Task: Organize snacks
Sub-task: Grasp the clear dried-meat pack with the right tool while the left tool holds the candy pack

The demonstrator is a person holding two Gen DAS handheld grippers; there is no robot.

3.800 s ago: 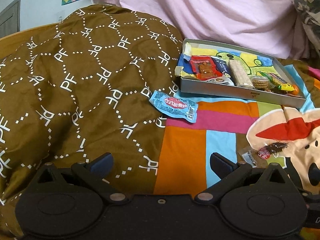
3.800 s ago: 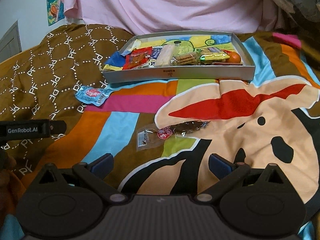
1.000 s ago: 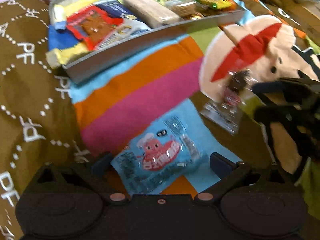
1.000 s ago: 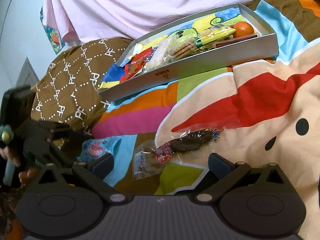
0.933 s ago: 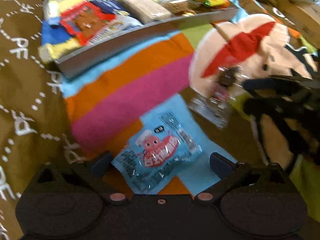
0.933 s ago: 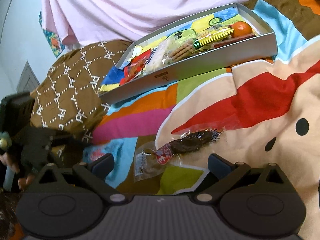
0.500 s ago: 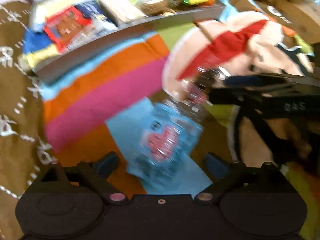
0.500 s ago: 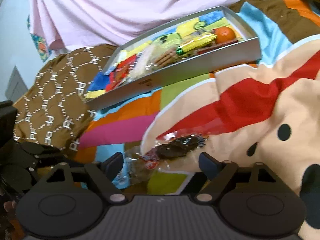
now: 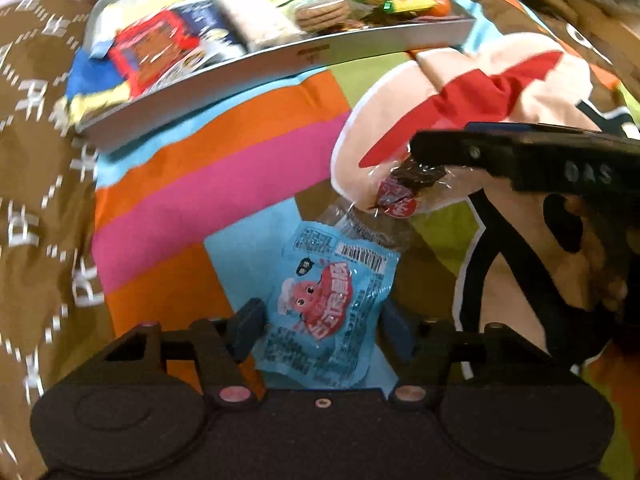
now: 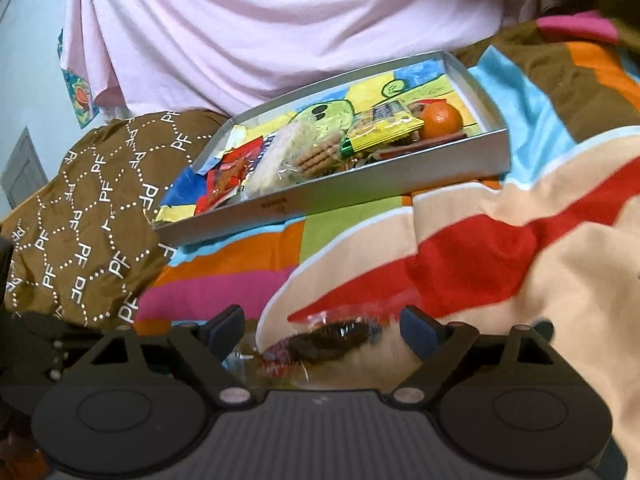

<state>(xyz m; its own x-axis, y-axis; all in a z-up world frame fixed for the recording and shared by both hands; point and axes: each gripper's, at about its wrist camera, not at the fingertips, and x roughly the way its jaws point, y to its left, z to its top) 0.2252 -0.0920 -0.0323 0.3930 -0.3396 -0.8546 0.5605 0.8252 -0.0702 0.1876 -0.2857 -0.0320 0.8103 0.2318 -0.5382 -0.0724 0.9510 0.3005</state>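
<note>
A blue snack packet (image 9: 328,312) with a pink cartoon lies between the fingers of my left gripper (image 9: 324,322), which have closed in on its two sides. A clear packet with a dark snack (image 10: 332,338) lies between the open fingers of my right gripper (image 10: 322,330); it also shows in the left wrist view (image 9: 404,188) under the right gripper's finger (image 9: 520,156). The grey snack tray (image 10: 360,188) stands beyond, holding several snacks and an orange (image 10: 440,120).
Everything rests on a colourful cartoon blanket (image 10: 500,248). A brown patterned quilt (image 10: 92,216) bulges at the left of the tray. A pink cloth (image 10: 280,28) hangs behind the tray. The tray also shows in the left wrist view (image 9: 280,60).
My left gripper's fingers have narrowed onto the blue packet. My right gripper has moved forward and down so the dark snack packet now lies between its fingers.
</note>
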